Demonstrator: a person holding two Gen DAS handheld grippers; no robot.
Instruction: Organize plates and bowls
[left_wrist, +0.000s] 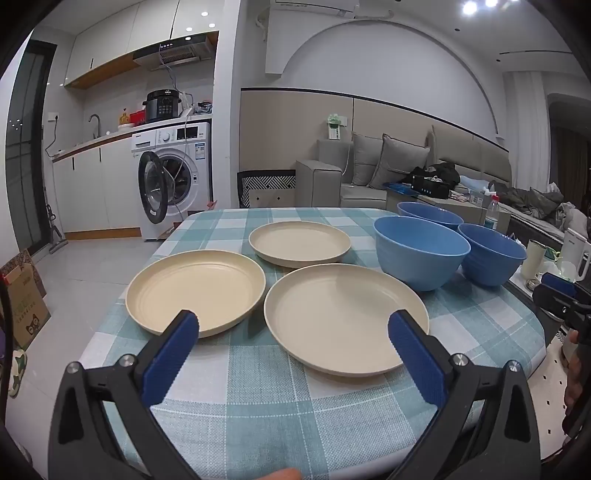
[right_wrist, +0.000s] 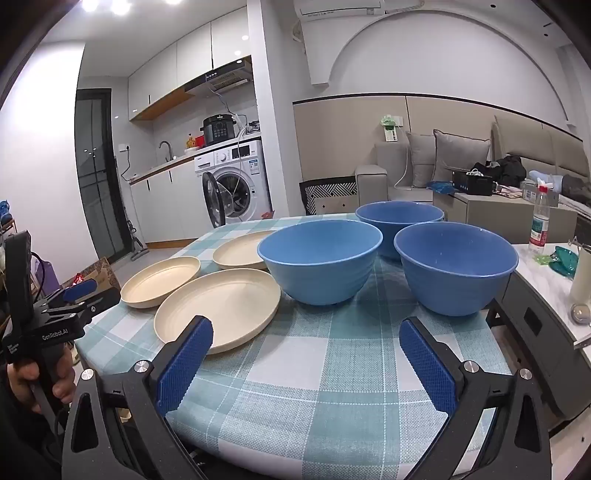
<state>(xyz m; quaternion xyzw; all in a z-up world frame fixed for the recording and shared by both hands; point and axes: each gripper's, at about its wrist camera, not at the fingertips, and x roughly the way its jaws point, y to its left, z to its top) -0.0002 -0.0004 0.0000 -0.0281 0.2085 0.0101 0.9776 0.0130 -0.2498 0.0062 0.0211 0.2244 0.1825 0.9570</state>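
Note:
Three cream plates lie apart on the checked tablecloth: a left plate (left_wrist: 195, 288) (right_wrist: 160, 276), a near plate (left_wrist: 345, 315) (right_wrist: 218, 306) and a far plate (left_wrist: 299, 242) (right_wrist: 238, 251). Three blue bowls stand upright to their right: a near-left bowl (left_wrist: 421, 249) (right_wrist: 319, 260), a right bowl (left_wrist: 491, 254) (right_wrist: 456, 267) and a far bowl (left_wrist: 428, 214) (right_wrist: 399, 218). My left gripper (left_wrist: 293, 325) hovers open over the table's near edge, in front of the left and near plates, holding nothing. My right gripper (right_wrist: 306, 332) is open in front of the bowls, empty.
The table (left_wrist: 258, 406) has a rounded near edge. To the right stands a lower marble side table (right_wrist: 546, 280) with a water bottle (right_wrist: 540, 221), a white jug (left_wrist: 576, 251) and small items. A sofa and a washing machine (left_wrist: 173, 177) lie beyond.

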